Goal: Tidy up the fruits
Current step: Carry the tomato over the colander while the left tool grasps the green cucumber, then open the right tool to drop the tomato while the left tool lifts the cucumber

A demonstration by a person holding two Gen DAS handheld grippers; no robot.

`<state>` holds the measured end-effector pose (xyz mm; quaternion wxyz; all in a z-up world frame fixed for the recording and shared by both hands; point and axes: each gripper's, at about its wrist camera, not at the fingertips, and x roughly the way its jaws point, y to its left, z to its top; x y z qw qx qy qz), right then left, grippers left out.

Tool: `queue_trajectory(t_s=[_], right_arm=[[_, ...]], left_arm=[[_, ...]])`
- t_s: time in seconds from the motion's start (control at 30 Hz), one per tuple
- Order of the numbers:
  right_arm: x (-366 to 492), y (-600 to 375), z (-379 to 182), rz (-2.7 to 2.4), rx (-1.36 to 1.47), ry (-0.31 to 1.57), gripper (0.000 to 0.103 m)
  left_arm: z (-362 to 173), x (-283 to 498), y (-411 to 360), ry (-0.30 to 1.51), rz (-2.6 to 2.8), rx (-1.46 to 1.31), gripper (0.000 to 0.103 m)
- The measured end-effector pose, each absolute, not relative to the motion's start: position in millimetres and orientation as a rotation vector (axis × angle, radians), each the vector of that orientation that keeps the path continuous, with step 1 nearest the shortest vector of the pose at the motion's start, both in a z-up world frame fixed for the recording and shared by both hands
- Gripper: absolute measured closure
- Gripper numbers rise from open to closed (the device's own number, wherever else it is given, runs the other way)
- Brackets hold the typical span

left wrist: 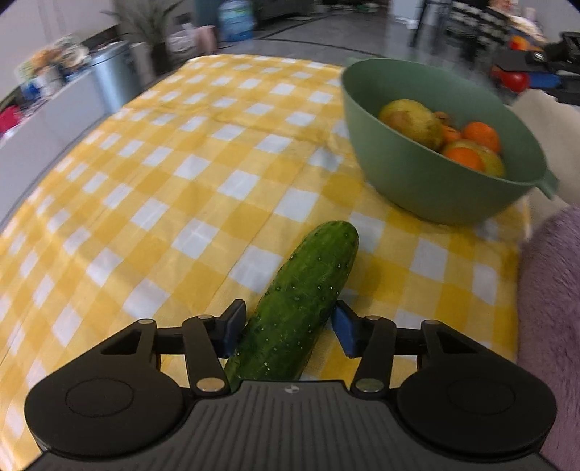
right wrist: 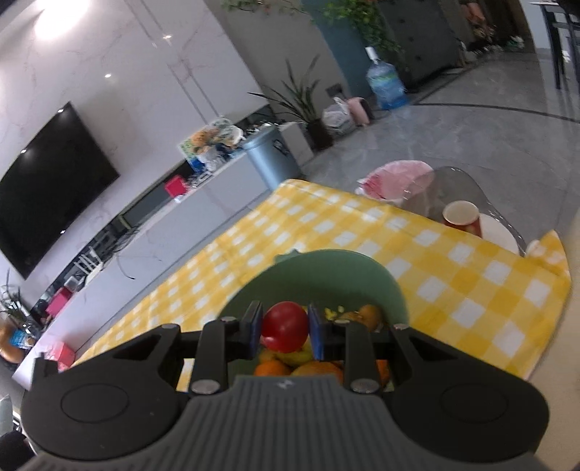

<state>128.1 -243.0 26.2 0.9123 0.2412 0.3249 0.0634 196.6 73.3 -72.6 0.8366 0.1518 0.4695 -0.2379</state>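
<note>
The left gripper straddles the dark green bumpy cucumber lying on the yellow-and-white checked tablecloth, its jaws closing in for a lift; whether the pads press yet I cannot tell; the right gripper clamps a round red tomato above the sage-green plastic bowl of oranges, seemingly to drop it in.

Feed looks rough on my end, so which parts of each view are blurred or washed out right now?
Left wrist view: the cucumber is sharp; the green bowl is smeared at its rim, and the room behind is blurred. Right wrist view: the red fruit is clear, a lamp glare washes out the wall at upper left, and the fisheye bends the checked cloth.
</note>
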Motion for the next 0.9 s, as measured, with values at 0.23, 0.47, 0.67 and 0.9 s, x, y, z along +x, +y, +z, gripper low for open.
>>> queue_trajectory(t_s=[0.23,0.47,0.67,0.9], right_arm=[[134.5,-256.7,14.4,0.080,0.569,0.689,0.080],[143.5,-256.8,-0.9,0.041,0.586,0.710,0.080],[141.5,-258.8,1.0,0.038,0.585,0.719,0.077],[137.1,-250.4,8.6,0.102,0.456,0.863,0.077]], left_arm=[[-46.5,182.5,90.7,0.954,-0.307,0.017,0.051],[-33.1,163.8,106.9,0.845,-0.267,-0.221,0.054],[-25.9,152.3,118.7,0.757,-0.274,-0.329,0.055],[-2.0,145.3,117.2,0.651,-0.269,-0.331,0.057]])
